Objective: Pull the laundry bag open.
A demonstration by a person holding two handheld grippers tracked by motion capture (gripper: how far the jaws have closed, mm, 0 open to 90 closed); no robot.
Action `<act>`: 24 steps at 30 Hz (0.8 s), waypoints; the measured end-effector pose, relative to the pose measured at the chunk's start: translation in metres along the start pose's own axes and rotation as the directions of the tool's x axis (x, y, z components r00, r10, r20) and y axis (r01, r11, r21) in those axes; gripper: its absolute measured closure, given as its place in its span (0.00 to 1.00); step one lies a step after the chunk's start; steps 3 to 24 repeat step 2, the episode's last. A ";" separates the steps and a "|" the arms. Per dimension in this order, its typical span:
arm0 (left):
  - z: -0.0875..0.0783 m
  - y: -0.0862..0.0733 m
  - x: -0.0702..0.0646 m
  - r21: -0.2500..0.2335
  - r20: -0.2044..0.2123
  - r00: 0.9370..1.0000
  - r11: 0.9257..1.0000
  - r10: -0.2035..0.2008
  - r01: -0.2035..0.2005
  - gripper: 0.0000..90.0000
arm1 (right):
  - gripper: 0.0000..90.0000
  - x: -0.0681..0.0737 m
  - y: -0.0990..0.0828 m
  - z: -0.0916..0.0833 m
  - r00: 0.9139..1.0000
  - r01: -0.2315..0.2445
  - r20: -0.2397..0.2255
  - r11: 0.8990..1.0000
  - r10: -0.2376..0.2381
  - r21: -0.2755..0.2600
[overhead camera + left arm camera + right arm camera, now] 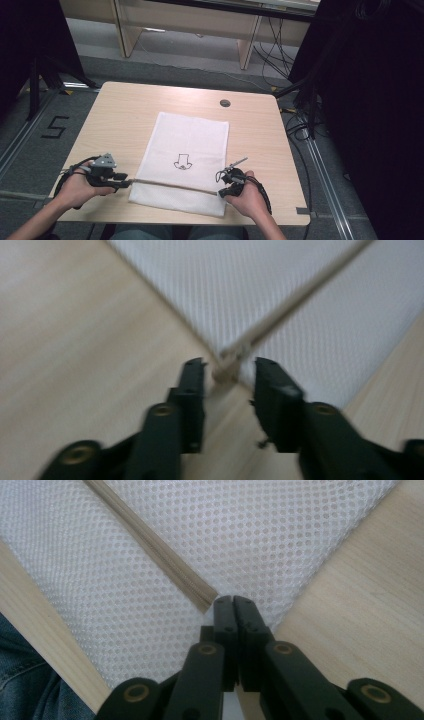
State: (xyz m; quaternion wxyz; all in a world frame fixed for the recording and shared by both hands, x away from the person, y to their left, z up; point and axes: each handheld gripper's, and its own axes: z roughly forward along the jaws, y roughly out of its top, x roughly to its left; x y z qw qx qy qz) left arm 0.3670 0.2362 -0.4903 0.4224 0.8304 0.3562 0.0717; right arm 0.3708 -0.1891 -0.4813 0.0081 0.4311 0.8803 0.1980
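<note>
A lab-like recording space: black curtains (370,100) flank the wooden table (125,115), cables (275,50) trail behind it, a taped "5" (54,127) marks the floor left of it.

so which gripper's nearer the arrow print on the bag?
Right. The right gripper sits at the zipper's right end, just below-right of the print; the left gripper is off the bag's left edge, farther away.
</note>
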 end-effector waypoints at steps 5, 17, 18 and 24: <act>-0.003 0.005 0.000 -0.094 0.007 1.000 0.996 -0.007 0.007 0.53 | 0.73 0.000 0.000 -0.002 0.999 -0.021 -0.042 1.000 0.020 -0.018; -0.003 0.005 0.000 -0.094 0.007 1.000 0.996 -0.007 0.007 0.53 | 0.73 0.000 0.000 -0.002 0.999 -0.021 -0.042 1.000 0.020 -0.018; -0.003 0.005 0.000 -0.094 0.007 1.000 0.996 -0.007 0.007 0.53 | 0.73 0.000 0.000 -0.002 0.999 -0.021 -0.042 1.000 0.020 -0.018; -0.003 0.005 0.000 -0.094 0.007 1.000 0.996 -0.007 0.007 0.53 | 0.73 0.000 0.000 -0.002 0.999 -0.021 -0.042 1.000 0.020 -0.018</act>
